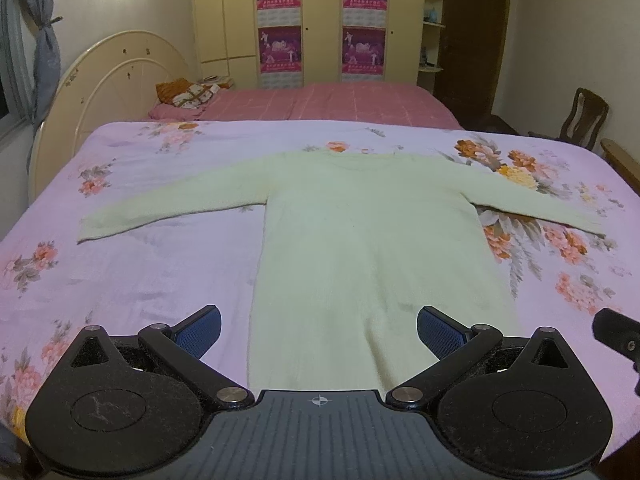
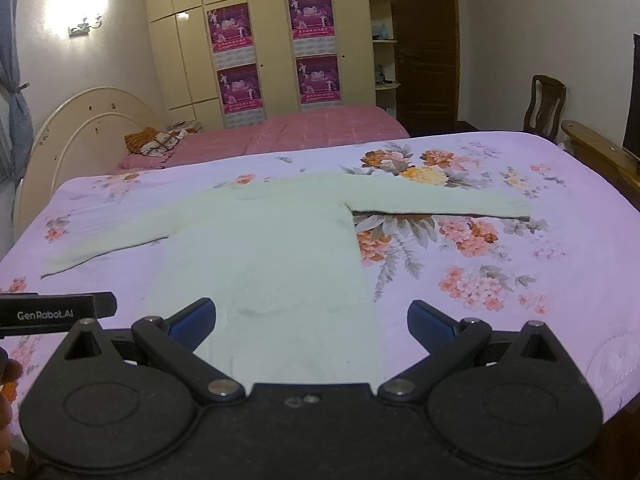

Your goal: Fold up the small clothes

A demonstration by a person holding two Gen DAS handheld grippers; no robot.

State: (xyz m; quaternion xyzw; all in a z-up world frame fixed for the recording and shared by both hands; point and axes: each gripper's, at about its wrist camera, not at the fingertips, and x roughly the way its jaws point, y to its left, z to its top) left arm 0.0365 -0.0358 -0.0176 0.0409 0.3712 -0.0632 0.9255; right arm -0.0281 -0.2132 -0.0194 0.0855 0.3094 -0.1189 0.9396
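Sweater [image 1: 372, 240], pale cream knit, spread flat on the floral lilac bedspread [image 1: 132, 272], collar at the far side, hem toward the cameras, both sleeves stretched straight out. No fold made yet, judging from that flat lie.

Left gripper [image 1: 319, 330] poised above the hem end, jaws spread wide, nothing between the blue pads [image 1: 202, 330]. Right gripper [image 2: 312, 324] likewise above the hem on its own side, jaws wide apart and empty. Whether either touches the cloth: impossible to tell from these views.

Likely trouble: pinching only the top layer of knit, leaving the back layer behind and producing a lopsided fold. Dragging a sleeve across the bedspread, bunching soft bedding underneath and wrinkling the body. Uneven lift between the two sides, skewing the hem. Thick, stretchy knit slipping from a shallow bite. Grippers close beside each other at the hem, each visible at the edge of the other's view, so a risk of knocking together when crossing inward.

Room: broad bare bedspread beyond both sleeves. Right cuff [image 2: 516, 208] nearer the wooden bed frame [image 2: 600, 152] than the left cuff [image 1: 92, 228] is to its edge, yet well apart from it. Near edge of the bed close under the grippers. Pink bed [image 1: 340, 104] and wardrobe [image 1: 232, 20] well beyond, no obstacle.
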